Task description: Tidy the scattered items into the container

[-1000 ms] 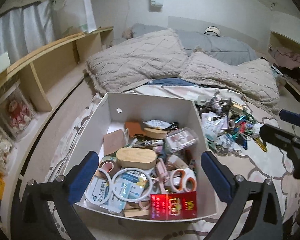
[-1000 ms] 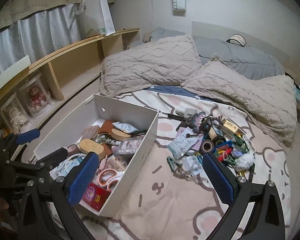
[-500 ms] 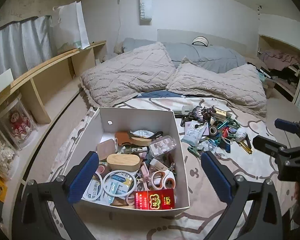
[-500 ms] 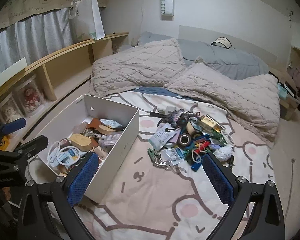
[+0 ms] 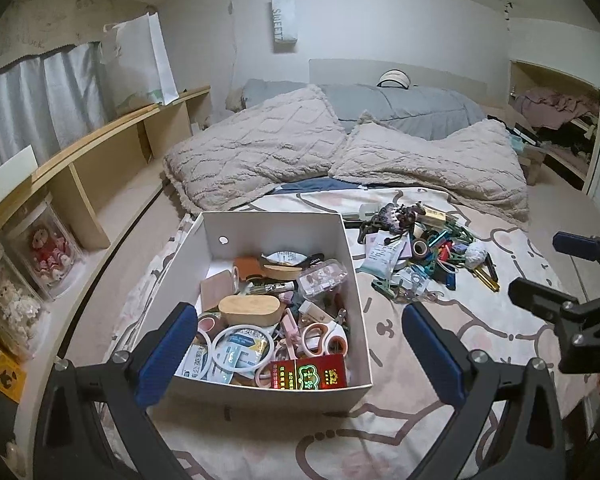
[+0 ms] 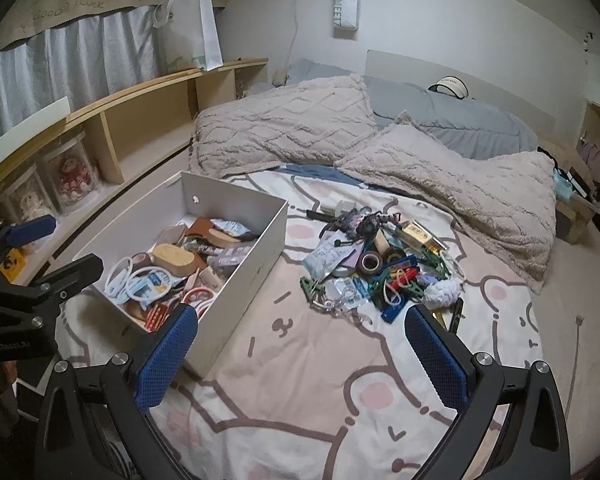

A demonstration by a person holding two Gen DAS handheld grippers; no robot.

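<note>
A white box (image 5: 284, 224) (image 6: 256, 256) stands on the bed, holding scissors, a wooden case (image 5: 250, 310), a red packet (image 5: 310, 372) and several other small items. To its right lies a heap of scattered items (image 5: 424, 252) (image 6: 380, 268): a tape roll (image 6: 370, 261), clips, papers, a white fluffy ball (image 6: 444, 291). My left gripper (image 5: 300, 352) hangs open above the box's near edge, nothing between its blue pads. My right gripper (image 6: 302, 354) is open over bare sheet, short of the heap. Each gripper also shows at the edge of the other's view.
Two beige pillows (image 5: 260, 152) (image 6: 460, 184) and a grey duvet (image 5: 400, 108) lie at the head of the bed. A wooden shelf unit (image 6: 112, 128) with doll cases runs along the left. The printed sheet (image 6: 320, 380) lies before the heap.
Both grippers have pulled back and risen, so the box and heap look smaller and farther. Both stay open and hold nothing.
</note>
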